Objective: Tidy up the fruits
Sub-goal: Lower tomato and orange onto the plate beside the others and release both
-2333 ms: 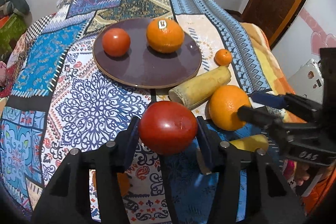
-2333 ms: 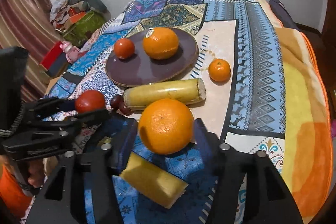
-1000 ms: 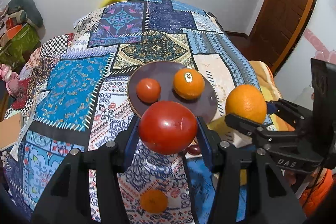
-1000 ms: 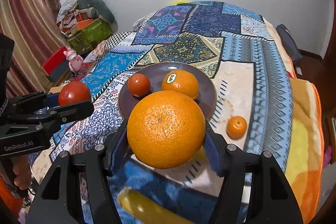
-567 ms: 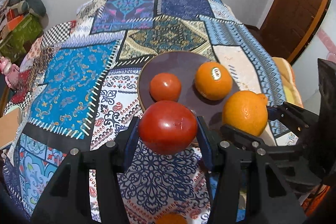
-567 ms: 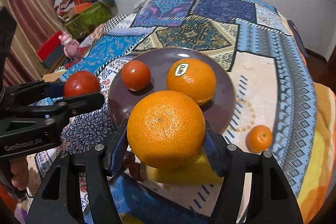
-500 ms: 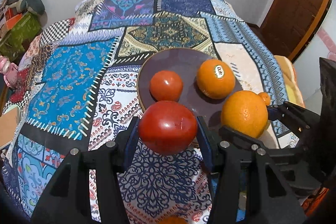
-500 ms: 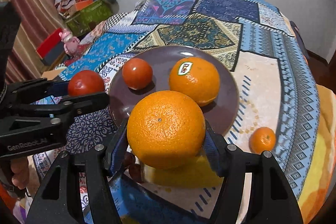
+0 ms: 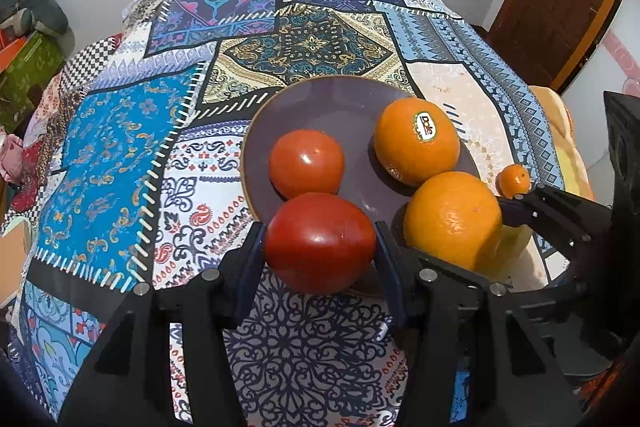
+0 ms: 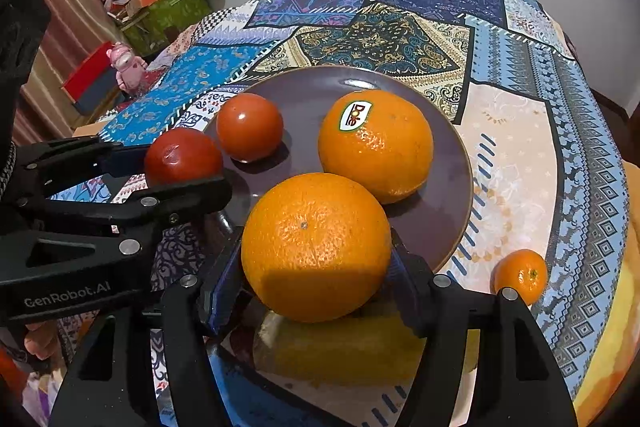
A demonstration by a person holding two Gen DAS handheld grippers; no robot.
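Between my left claw's (image 9: 320, 247) blue pads sits a red tomato (image 9: 319, 242), pinched on both sides and hanging over the near rim of the brown plate (image 9: 320, 99). My right claw (image 10: 316, 255) is closed about as far round a large orange (image 10: 316, 247), pressed on both flanks, just above the plate's near edge. On the plate lie a second tomato (image 9: 306, 163) and another orange (image 9: 416, 141), whose oval sticker reads "Dole" in red on white with a green border. From the right wrist view, the side of my left claw carries pale lettering, "GenRobot.AI". A small mandarin (image 10: 520, 275) rests on the patchwork cloth (image 9: 120, 155) to the right of the plate, apart from it. Something yellow (image 10: 340, 347) lies on the cloth beneath the held orange; what it is I cannot tell. Beside the bed at the left stands a pink toy figure (image 10: 127, 66) near a red box (image 10: 86, 79).
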